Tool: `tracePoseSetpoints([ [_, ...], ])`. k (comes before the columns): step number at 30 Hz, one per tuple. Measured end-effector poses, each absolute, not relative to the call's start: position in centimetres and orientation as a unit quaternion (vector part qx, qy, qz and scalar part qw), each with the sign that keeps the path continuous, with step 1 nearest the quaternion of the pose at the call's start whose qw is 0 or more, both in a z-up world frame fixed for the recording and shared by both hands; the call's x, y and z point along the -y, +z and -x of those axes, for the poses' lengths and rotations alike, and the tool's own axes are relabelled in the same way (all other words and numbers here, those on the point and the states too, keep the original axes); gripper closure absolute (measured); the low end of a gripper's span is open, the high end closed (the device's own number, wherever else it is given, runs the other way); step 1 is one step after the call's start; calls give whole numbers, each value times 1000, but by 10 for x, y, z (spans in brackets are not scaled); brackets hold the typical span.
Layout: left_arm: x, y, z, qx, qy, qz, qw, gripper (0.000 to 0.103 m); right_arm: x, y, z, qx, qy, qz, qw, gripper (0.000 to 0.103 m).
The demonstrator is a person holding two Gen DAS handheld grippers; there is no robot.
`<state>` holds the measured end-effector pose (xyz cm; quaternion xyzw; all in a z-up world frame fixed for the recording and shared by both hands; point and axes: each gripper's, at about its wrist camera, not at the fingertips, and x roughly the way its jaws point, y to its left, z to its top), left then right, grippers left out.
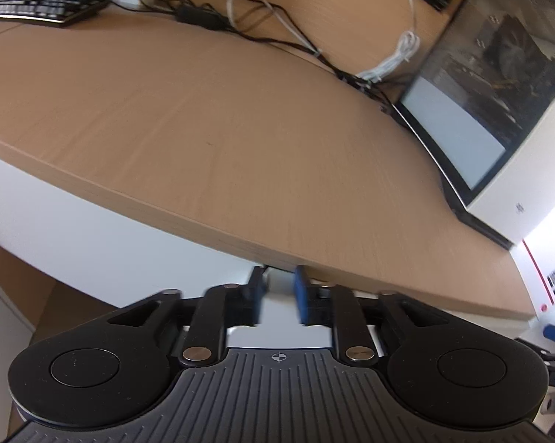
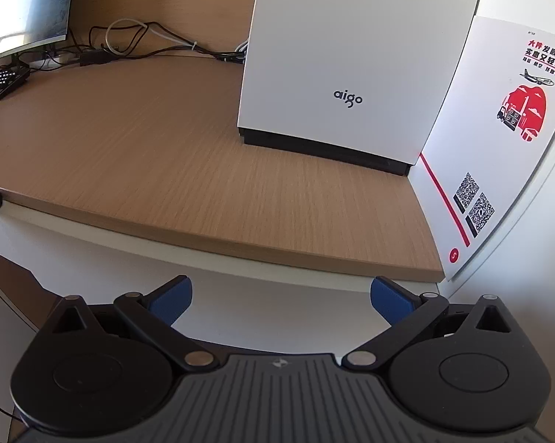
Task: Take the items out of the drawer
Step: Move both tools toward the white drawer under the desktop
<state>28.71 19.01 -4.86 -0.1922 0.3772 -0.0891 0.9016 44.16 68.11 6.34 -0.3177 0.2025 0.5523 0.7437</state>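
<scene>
Status: the drawer-access step appears to be in hand; no item has been lifted.

The left gripper [image 1: 277, 295] points down at the near edge of the light-brown wood-grain desk top [image 1: 203, 129], with its fingertips just under that edge. Its jaws stand a narrow way apart. A small pale rounded piece [image 1: 277, 281], probably the drawer handle, sits between the blue pads. The view is blurred, so it cannot be told whether the pads press on it.

The right gripper [image 2: 281, 302] has its jaws spread wide and holds nothing. It hangs near the flat white panel [image 2: 277, 291] below the desk edge, which is judged to be the drawer front.

The drawer's contents are hidden in both views. Whether the drawer is pulled out cannot be told.

Next move: if the drawer is shut, take a firm hold on the handle and draw it straight toward the near side. Then bring the open right gripper down into the drawer.

Clearances:
- The overhanging desk edge lies directly above both sets of fingers; lifting calls for backing off first.
- On the right, the tall white computer case [image 2: 343, 55] and the white printed carton with red graphics [image 2: 499, 129] close off that side.
- Far left, the black keyboard [image 1: 37, 3] and tangled black and white cables [image 1: 277, 37] lie well apart from the working area.
- The near middle of the desk top offers room for setting items down.
</scene>
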Motion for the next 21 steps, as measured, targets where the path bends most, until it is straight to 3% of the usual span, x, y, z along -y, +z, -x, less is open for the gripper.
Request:
tracePoseSetpoints([
  [3, -186, -52, -291, -388, -104, 187, 896, 57, -679, 62, -439, -204, 551, 319, 744, 0],
  [9, -183, -56, -298, -403, -104, 203, 886, 43, -678, 60, -441, -209, 544, 315, 749, 0],
  [21, -176, -53, -298, -405, -116, 175, 890, 42, -679, 56, -447, -219, 541, 308, 751, 0],
])
